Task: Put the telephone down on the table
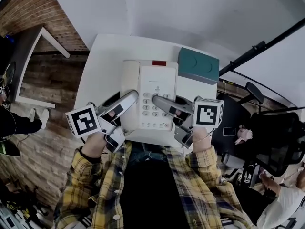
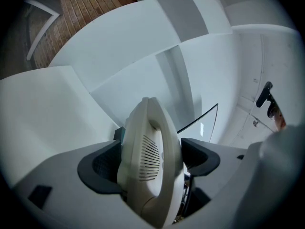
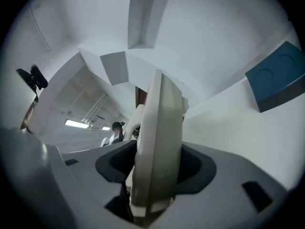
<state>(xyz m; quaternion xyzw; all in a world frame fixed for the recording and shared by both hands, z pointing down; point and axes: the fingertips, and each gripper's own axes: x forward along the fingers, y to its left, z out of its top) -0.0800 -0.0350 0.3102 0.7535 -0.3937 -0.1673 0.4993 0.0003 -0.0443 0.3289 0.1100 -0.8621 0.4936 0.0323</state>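
Observation:
A cream desk telephone (image 1: 147, 97) with handset and keypad is held between my two grippers over the near part of the white table (image 1: 105, 61). My left gripper (image 1: 129, 99) is shut on its left side; in the left gripper view the handset (image 2: 147, 128) stands on edge, pressed between the dark pads (image 2: 100, 171). My right gripper (image 1: 159, 103) is shut on the phone's right side, where the base's edge (image 3: 159, 123) is clamped between the jaws of the right gripper (image 3: 157, 168). Whether the phone's underside touches the table is hidden.
A teal box (image 1: 198, 65) lies at the table's far right corner, also in the right gripper view as the teal box (image 3: 279, 75). A dark pole (image 1: 252, 51) and an office chair (image 1: 281, 142) stand to the right. Wooden floor (image 1: 43, 109) lies to the left.

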